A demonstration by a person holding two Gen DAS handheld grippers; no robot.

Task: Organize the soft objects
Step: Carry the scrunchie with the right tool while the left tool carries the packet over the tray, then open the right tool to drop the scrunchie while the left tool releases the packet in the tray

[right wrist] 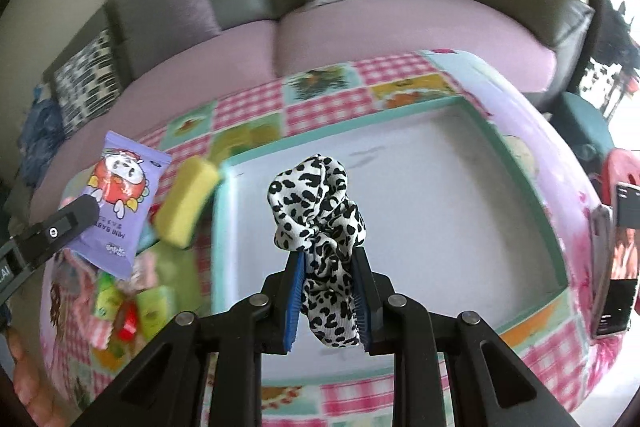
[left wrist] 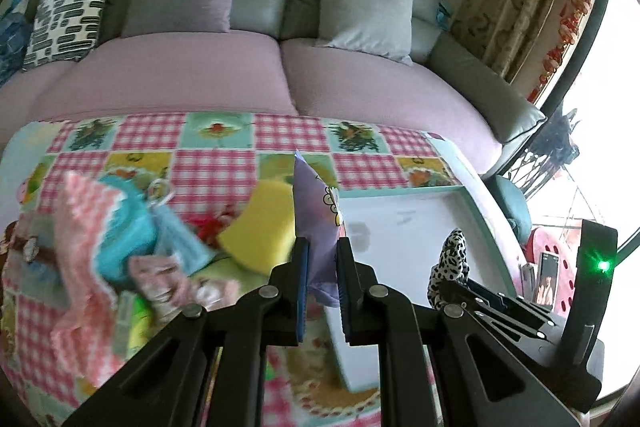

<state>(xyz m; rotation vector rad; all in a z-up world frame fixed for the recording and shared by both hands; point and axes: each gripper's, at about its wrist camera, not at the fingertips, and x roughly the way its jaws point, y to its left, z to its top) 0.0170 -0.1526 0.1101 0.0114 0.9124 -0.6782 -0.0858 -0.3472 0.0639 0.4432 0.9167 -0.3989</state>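
Observation:
My left gripper is shut on a purple snack packet and holds it edge-on above the table; in the right wrist view the packet shows its cartoon front beside the left gripper. My right gripper is shut on a black-and-white leopard-print scrunchie, held over a white tray with a teal rim. The scrunchie and right gripper also show at the right of the left wrist view, over the tray. A yellow sponge lies left of the tray.
A pile of soft things sits left of the tray: a pink knitted cloth, a turquoise item, small packets. The checked tablecloth covers the table. Behind is a sofa with cushions. A phone stands at the right.

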